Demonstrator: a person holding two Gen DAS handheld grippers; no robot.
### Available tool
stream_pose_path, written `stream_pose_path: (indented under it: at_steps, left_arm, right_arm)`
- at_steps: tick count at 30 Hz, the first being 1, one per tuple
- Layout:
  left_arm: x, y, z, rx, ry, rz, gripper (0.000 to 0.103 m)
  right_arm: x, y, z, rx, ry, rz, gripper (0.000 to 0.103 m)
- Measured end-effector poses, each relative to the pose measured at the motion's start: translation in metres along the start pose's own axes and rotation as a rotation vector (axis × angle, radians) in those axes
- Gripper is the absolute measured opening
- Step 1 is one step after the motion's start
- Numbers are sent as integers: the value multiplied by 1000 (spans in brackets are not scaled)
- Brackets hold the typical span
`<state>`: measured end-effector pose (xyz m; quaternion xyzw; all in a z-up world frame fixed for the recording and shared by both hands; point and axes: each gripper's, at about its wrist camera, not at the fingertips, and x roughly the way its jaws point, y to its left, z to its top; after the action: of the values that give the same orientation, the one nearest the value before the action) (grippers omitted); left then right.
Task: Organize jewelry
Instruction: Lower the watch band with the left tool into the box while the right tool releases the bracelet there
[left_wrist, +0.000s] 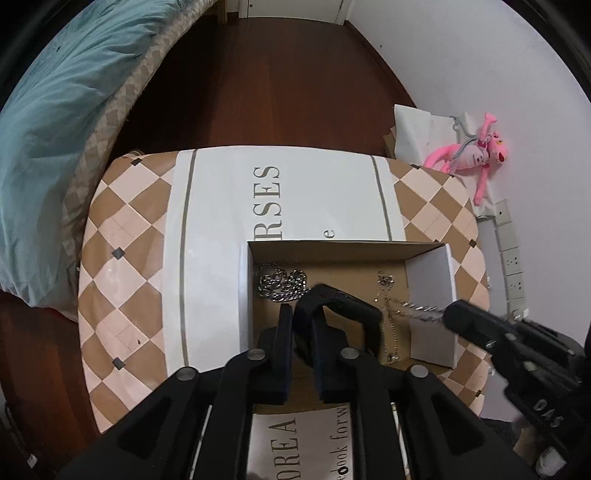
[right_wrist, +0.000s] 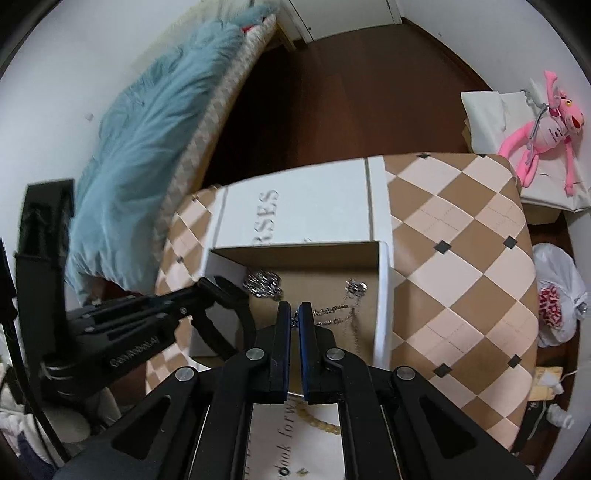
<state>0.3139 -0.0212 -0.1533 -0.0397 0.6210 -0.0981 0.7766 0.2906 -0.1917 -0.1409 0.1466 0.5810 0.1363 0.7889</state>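
An open cardboard box (left_wrist: 332, 248) with white walls sits on a checkered table. A chunky silver chain (left_wrist: 282, 284) lies heaped in its far left corner, also in the right wrist view (right_wrist: 263, 282). My right gripper (right_wrist: 294, 308) is shut on a thin spiked silver chain (left_wrist: 415, 308) that trails into the box; a thin gold chain (left_wrist: 391, 328) lies under it. My left gripper (left_wrist: 301, 308) hovers over the box's left half, fingers bent and almost closed, holding nothing. A yellow bead bracelet (right_wrist: 321, 421) lies near the right gripper's base.
A white sheet with grey letters (left_wrist: 280, 199) lies under the box on the checkered table (left_wrist: 125, 236). A bed with a teal duvet (left_wrist: 62, 110) stands at left. A pink plush toy (left_wrist: 476, 155) and a power strip (left_wrist: 511, 258) are at right. A plastic bag (right_wrist: 557, 306) lies on the floor.
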Motion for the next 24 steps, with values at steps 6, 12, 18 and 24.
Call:
stream_pose_path:
  at_steps: [6, 12, 18, 24]
  left_arm:
    - [-18, 2, 0, -7, -61, 27, 85]
    - [-32, 9, -9, 6, -143, 151, 98]
    - [-25, 15, -27, 17, -201, 268, 101]
    - [-18, 23, -36, 0, -209, 292, 101]
  right_arm:
    - [-7, -1, -2, -23, -13, -97, 48]
    - [-12, -1, -12, -58, -32, -286, 88]
    - [1, 2, -27, -80, -45, -433, 94]
    - [8, 4, -33, -74, -54, -456, 95]
